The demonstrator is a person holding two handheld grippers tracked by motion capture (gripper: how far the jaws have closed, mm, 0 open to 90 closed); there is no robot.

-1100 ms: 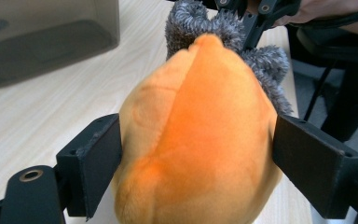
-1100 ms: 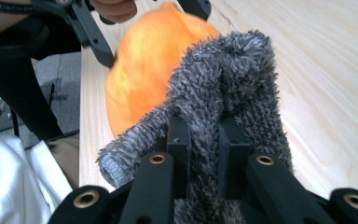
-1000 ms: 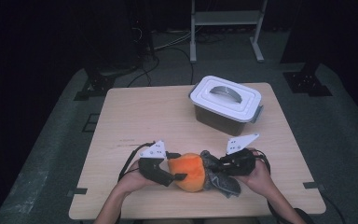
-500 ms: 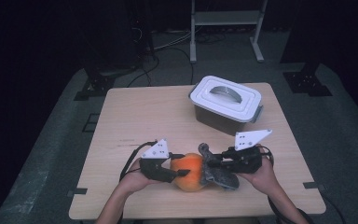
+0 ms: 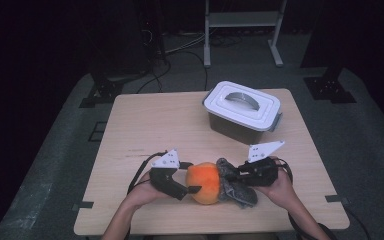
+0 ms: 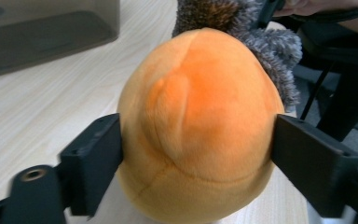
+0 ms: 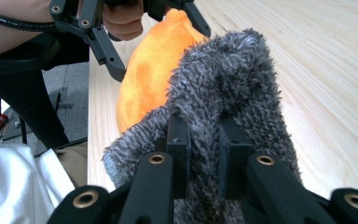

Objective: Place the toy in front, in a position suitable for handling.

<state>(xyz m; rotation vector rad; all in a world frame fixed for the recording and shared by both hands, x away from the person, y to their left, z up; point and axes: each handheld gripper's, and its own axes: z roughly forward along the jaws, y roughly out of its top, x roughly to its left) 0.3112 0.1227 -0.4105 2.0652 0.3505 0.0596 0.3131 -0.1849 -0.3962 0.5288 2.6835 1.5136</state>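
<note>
Wooden tabletop (image 5: 145,130) carries a lidded box (image 5: 242,111); near its front edge lies an orange plush toy (image 5: 205,182). Right gripper (image 5: 232,176) pinches its grey fuzzy part (image 7: 233,93). Left gripper (image 5: 192,189), jaws just reopened, straddles the orange body; next, probably squeeze it again.

A lidded grey storage box (image 5: 242,111) is sitting at the wooden table's (image 5: 150,125) far right; a metal rack (image 5: 242,30) is standing beyond.

We see a dim, grainy high view with black surroundings (gripper views brighter, backgrounds softly blurred).
</note>
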